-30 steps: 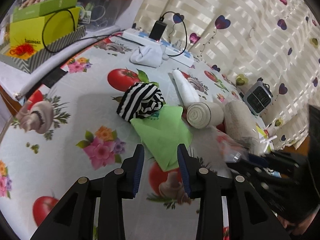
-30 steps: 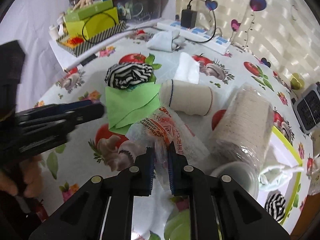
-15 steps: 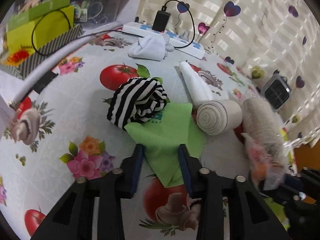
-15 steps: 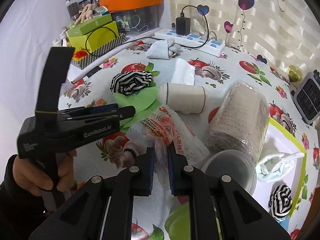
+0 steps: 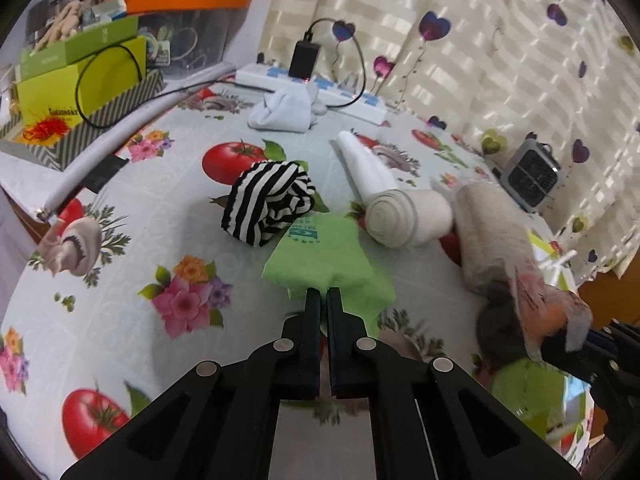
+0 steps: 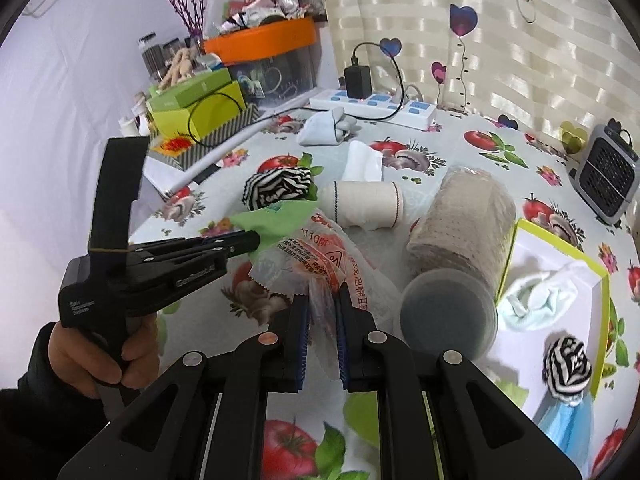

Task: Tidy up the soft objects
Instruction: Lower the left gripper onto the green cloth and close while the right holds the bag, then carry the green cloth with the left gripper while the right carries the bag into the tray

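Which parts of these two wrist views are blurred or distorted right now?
Left wrist view: the plastic packet at lower right is smeared, while the green cloth is sharp. Right wrist view: mostly crisp. Fisheye bends both views at the edges, with dark corners.

Two striped bundles (image 6: pixel 278 186) (one boxed), two tools (image 6: pixel 322 300).

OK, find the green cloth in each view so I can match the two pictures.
Left wrist: the green cloth lies at centre, its near edge pinched in the left gripper.
Right wrist: it shows left of centre, at the tip of that gripper.
Shared landmark: the striped black-and-white bundle, just beyond the cloth in both.
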The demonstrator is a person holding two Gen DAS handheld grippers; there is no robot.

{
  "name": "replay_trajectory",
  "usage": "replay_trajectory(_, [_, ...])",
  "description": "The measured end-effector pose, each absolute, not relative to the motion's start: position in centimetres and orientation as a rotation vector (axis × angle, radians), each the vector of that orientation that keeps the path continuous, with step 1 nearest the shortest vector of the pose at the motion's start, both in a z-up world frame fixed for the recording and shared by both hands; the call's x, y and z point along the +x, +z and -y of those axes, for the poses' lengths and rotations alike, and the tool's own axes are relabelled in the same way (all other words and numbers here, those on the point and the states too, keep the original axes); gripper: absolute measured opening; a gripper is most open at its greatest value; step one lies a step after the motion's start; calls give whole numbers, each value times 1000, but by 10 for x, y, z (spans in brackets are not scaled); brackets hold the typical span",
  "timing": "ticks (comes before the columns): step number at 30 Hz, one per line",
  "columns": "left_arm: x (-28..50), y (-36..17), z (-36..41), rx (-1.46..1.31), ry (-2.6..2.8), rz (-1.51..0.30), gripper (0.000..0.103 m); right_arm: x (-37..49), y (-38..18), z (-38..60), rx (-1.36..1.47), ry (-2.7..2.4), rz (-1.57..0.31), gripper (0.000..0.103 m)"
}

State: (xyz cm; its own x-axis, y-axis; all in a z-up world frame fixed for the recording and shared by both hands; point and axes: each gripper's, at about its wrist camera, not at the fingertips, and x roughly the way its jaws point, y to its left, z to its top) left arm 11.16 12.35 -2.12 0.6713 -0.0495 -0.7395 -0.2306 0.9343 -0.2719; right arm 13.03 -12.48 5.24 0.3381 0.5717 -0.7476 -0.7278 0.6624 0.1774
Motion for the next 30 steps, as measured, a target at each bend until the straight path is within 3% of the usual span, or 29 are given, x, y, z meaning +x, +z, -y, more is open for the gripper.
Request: replay_trajectory(30, [39, 81, -43, -216, -113, -632, 3, 89, 101, 225, -15, 768, -723, 12])
